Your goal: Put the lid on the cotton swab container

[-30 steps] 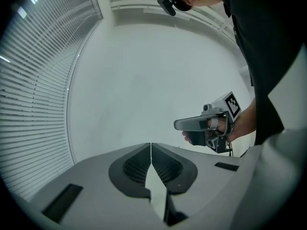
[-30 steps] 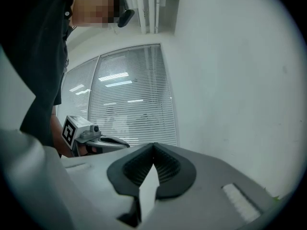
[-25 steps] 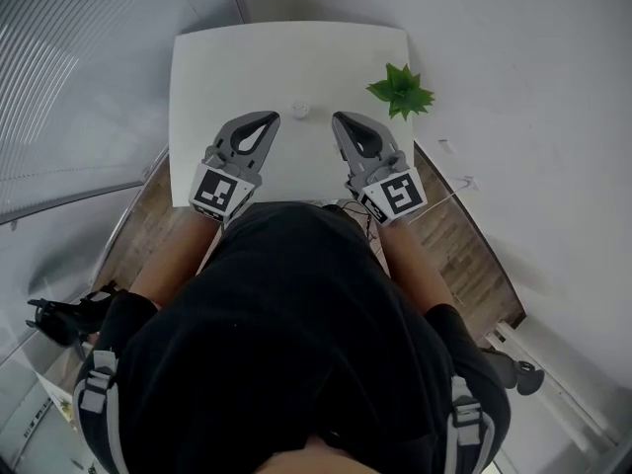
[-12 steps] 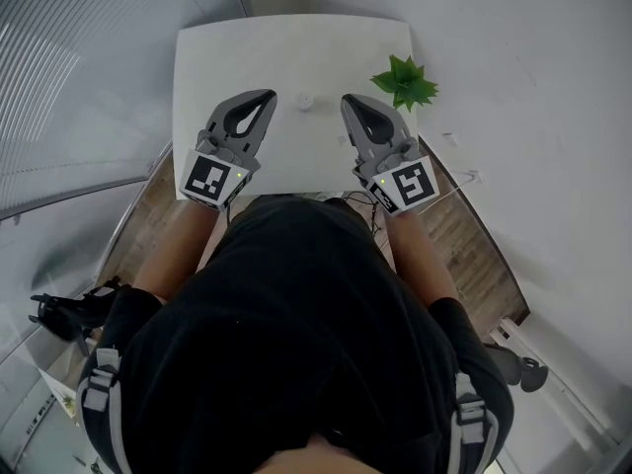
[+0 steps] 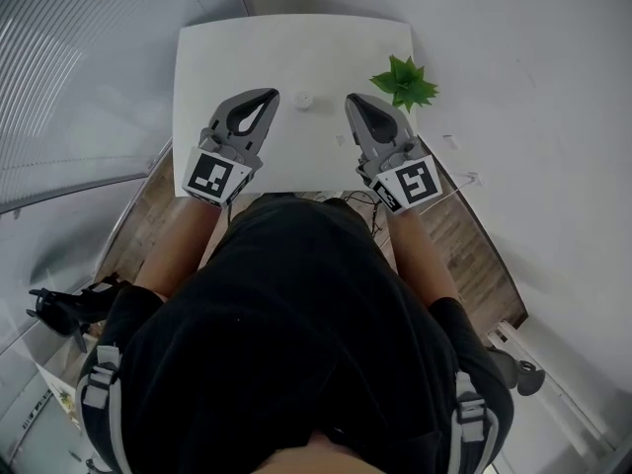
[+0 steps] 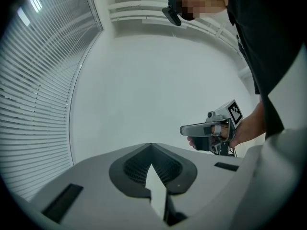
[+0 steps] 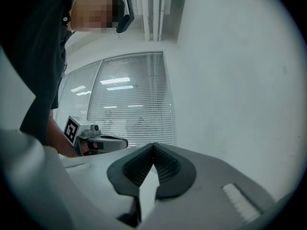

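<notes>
A small white round container stands on the white table, in the head view between the two gripper tips. Whether it has a lid is too small to tell. My left gripper hovers just left of it, jaws shut with nothing in them. My right gripper is just right of it, also shut and empty. Both gripper views point up at the walls and show no table. The left gripper view shows the right gripper. The right gripper view shows the left gripper.
A small green plant stands at the table's right edge, close to the right gripper. White walls rise behind the table and window blinds run along the left. The person's dark-clothed body covers the near table edge.
The head view has shifted a little, so the table sits slightly higher in the picture. The right gripper has edged right. Both grippers stay shut beside the container.
</notes>
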### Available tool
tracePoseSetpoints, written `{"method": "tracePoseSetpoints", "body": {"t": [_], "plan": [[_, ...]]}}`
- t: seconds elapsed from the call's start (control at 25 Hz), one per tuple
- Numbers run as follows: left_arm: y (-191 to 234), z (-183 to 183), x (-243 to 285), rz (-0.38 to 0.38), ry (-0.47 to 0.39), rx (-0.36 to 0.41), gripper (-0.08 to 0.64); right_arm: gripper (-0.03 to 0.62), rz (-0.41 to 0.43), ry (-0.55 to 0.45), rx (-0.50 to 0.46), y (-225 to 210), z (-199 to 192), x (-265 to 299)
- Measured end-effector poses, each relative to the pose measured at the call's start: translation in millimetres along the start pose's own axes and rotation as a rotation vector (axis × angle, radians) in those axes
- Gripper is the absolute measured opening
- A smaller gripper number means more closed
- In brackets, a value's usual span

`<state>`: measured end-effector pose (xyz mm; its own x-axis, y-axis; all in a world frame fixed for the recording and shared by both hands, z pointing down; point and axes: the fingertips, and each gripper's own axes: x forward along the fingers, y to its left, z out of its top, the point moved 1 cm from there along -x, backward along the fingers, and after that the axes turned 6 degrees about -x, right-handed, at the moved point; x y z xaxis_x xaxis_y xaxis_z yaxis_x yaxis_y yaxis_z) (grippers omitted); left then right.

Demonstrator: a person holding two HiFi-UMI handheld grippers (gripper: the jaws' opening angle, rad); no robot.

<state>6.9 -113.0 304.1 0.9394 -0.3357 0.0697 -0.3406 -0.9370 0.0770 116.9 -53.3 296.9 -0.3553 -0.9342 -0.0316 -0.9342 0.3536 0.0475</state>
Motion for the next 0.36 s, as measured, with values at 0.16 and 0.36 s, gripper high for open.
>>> {"method": "tracePoseSetpoints", "body": {"t": [0.16,0.36], "plan": [[-0.7,0.3,0.9,0.003,-0.001,-0.002,0.009,0.009,0.001,-0.001,0.005,-2.5,-0.7,0.2],[-0.1,-1.6,1.5,0.006,0.0,-0.005,0.009,0.009,0.003,0.002,0.006,-3.9,-2.4,-0.4]]}}
